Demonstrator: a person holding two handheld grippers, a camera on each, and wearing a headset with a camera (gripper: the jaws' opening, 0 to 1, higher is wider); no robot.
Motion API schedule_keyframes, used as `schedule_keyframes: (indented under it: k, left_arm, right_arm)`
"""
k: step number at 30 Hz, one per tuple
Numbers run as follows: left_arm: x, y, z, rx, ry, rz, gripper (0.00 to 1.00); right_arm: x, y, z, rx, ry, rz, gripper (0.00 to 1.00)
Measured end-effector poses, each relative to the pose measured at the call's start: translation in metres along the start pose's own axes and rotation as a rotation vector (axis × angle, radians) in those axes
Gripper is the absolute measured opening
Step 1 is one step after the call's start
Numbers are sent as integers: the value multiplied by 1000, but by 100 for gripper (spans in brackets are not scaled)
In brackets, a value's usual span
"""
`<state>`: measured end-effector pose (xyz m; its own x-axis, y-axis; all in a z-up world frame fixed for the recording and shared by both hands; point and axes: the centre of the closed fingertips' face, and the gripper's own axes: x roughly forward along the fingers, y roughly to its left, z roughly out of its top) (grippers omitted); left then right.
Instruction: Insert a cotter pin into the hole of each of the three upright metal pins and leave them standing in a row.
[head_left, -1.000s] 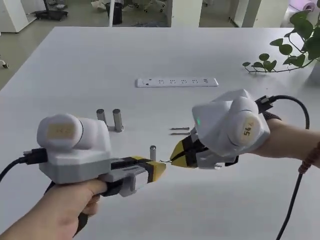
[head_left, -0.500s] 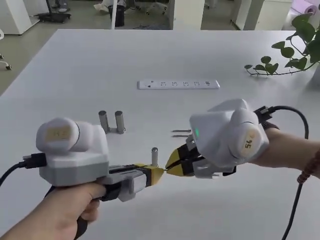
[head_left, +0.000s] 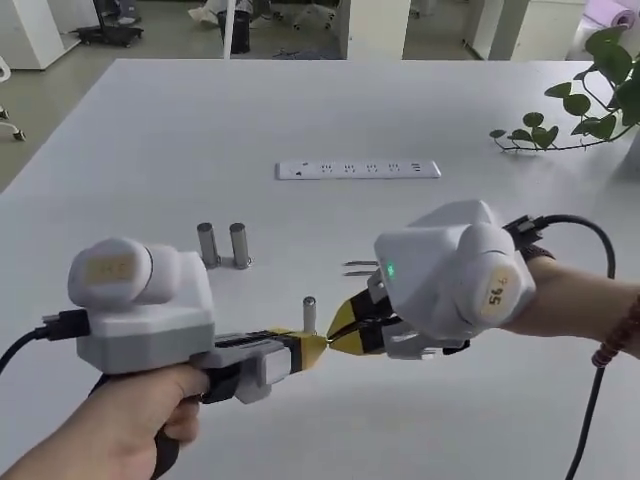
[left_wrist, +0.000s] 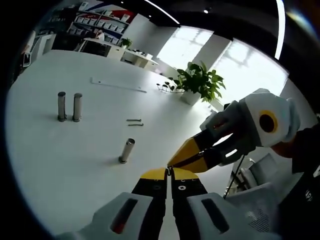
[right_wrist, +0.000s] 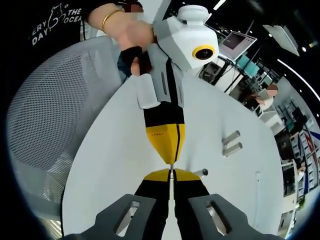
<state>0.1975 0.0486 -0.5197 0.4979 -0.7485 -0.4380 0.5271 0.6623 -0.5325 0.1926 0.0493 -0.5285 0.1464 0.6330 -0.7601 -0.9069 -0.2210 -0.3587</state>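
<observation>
A large white table (head_left: 150, 130) runs back toward an open office floor, with a power strip (head_left: 357, 170) lying across its middle. At the left, two metal pins (head_left: 207, 244) stand upright, just beside each other. Nearer the person, the left gripper (head_left: 312, 346) reaches in with its jaws pressed together. The third metal pin (head_left: 309, 312) stands upright just beyond its tips, apart from the other two.

The right gripper (head_left: 338, 336) meets the left one tip to tip, its jaws also pressed together. In the right gripper view a thin sliver of metal, probably a cotter pin (right_wrist: 171, 175), shows pinched between its tips. Whether the left jaws also nip its far end is too small to tell.

The cotter pin lies roughly level along the line of the jaws, across the third pin's vertical axis. Both grippers are about equally near that pin, whose hole cannot be made out.

Two spare cotter pins (head_left: 362, 267) lie flat further back, and a plant (head_left: 590, 90) sits far right.
</observation>
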Motion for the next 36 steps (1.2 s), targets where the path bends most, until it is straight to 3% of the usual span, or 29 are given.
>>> schedule_keyframes:
  k: [5,14,28,36]
  left_arm:
    - [-1,1,2,16,-12,4,0]
    - [-4,2,3,70,5,5,0]
    - [-7,6,-3,235,40,-8,0]
    - [-11,6,-5,345,47,-42,0]
  right_arm:
    - [0,-2,1,26,-10,-19,0]
    - [1,-4,0,74,-8,-30,0]
    - [-4,-5,-7,375,-117,20,7]
    - [-9,10,-5,521,-187,128,8]
